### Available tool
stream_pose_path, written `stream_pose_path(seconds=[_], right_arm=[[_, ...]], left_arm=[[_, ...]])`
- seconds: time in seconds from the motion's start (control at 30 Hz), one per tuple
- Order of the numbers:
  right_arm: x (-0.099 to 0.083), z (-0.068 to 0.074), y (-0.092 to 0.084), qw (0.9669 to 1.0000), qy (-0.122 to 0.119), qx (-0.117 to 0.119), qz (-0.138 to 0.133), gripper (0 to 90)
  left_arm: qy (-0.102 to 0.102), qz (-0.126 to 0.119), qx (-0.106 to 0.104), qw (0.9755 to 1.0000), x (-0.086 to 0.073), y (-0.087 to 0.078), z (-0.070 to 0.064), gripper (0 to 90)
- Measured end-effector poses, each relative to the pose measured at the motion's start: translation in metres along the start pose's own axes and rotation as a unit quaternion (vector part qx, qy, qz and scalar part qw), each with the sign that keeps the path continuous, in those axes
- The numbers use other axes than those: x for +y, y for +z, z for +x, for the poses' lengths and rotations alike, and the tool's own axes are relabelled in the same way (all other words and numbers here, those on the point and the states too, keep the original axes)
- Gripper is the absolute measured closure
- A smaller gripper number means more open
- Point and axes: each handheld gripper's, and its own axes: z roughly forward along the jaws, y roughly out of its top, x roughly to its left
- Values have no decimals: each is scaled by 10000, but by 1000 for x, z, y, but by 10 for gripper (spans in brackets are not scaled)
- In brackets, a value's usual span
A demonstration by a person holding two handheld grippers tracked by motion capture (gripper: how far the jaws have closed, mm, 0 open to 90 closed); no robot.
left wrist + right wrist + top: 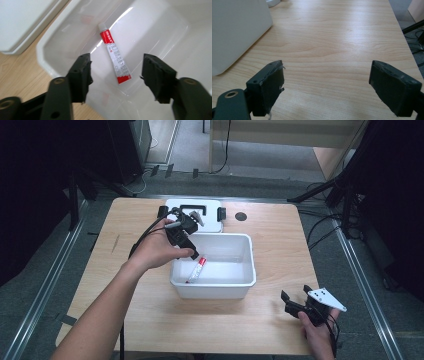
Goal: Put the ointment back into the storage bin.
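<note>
A small red and white tube (196,270) (115,56) lies flat on the floor of a white plastic bin (212,290) (155,22) in the middle of the wooden table. My left gripper (190,251) (116,60) hovers over the bin's near-left corner, jaws open, the tube lying loose well below them with nothing between the pads. My right gripper (295,293) (328,67) rests low over the table near its front right edge, jaws wide open over bare wood, the bin's outer wall (237,32) to its left.
A white lid (192,210) (22,22) with black latches lies on the table just behind the bin. A dark round hole (241,216) marks the tabletop at the back. Tripod legs and cables stand on the floor to the right of the table.
</note>
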Motion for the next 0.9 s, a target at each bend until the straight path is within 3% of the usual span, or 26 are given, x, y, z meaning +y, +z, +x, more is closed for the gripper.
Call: stream_pose_path(seconds=[0.07, 0.1, 0.2, 0.23, 0.3, 0.33, 0.57, 0.7, 0.9], right_arm=[[0, 0, 0, 10000, -1, 7, 3, 127], [0, 0, 0, 10000, 4, -2, 18, 127], [0, 0, 0, 10000, 9, -3, 20, 127], [0, 0, 0, 10000, 13, -5, 21, 127], [0, 0, 1, 10000, 8, -6, 23, 127], [0, 0, 1, 10000, 4, -3, 19, 127], [0, 0, 1, 10000, 28, -24, 34, 128], [1, 0, 1, 10000, 50, -41, 56, 128], [1, 0, 2, 10000, 50, -53, 59, 127]], left_arm=[[-44, -34, 35, 10000, -3, -5, 1, 343], [-116, -48, 86, 9999, -8, -12, 4, 259], [-194, -76, 150, 9997, -14, -17, 7, 144], [-211, -62, 205, 9995, -20, -21, 10, 144], [-369, -70, 259, 9990, -32, -26, 17, 15], [-407, -69, 267, 9988, -36, -28, 20, 0], [-562, -148, 408, 9975, -65, -34, 35, 0], [-847, -323, 453, 9948, -91, -34, 45, 0], [-1089, -545, 444, 9916, -125, -32, 59, 0]])
